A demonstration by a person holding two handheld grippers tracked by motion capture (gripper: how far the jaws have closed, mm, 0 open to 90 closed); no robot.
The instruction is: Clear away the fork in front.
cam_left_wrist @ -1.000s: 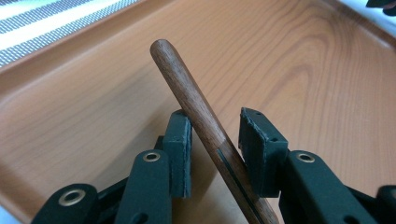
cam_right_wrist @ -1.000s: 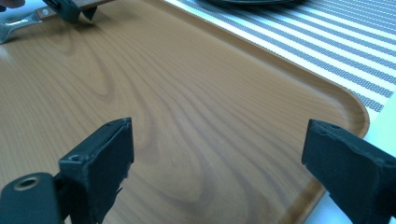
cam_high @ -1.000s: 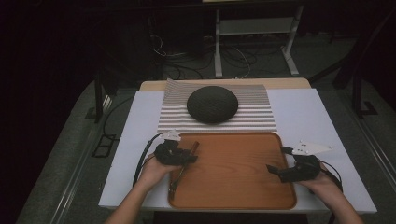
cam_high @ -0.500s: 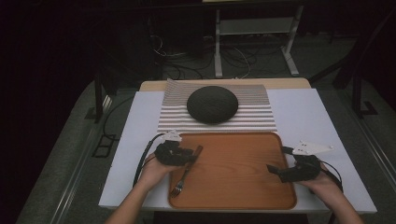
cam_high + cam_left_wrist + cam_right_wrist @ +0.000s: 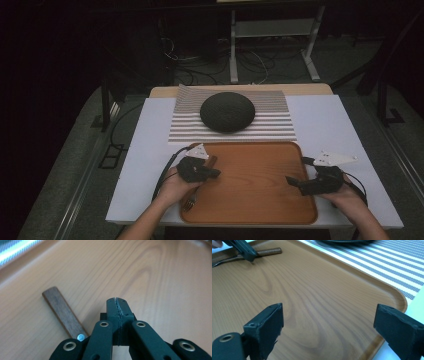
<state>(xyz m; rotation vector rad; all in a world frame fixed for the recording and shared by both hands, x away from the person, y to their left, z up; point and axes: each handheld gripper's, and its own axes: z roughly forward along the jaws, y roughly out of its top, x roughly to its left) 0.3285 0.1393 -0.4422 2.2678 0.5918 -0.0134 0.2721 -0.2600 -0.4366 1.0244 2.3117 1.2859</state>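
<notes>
My left gripper [image 5: 214,173] sits over the left part of the wooden tray [image 5: 260,210]. Its jaws have just been closing, and now they are pressed tight together with nothing between them. In the left gripper view I see the two black tips meet in one thin line.

The fork [image 5: 63,312] lies flat on the tray, just beside those shut jaws. In the left gripper view I see its brown wooden handle with a small silver rivet, but the rest is hidden under my gripper's arms. From the high view, my hand covers the middle of the fork, and the prongs peek out near the tray's front left edge, small and dim. In the right gripper view the handle end pokes out past the left gripper, far off.

My right gripper [image 5: 295,182] rests at the tray's right edge, jaws spread wide and holding nothing. In its own view the outer jaw is cut off by the picture's edge.

Behind the tray, a dark round bowl [image 5: 227,111] sits upside down on a striped mat [image 5: 280,125].
</notes>
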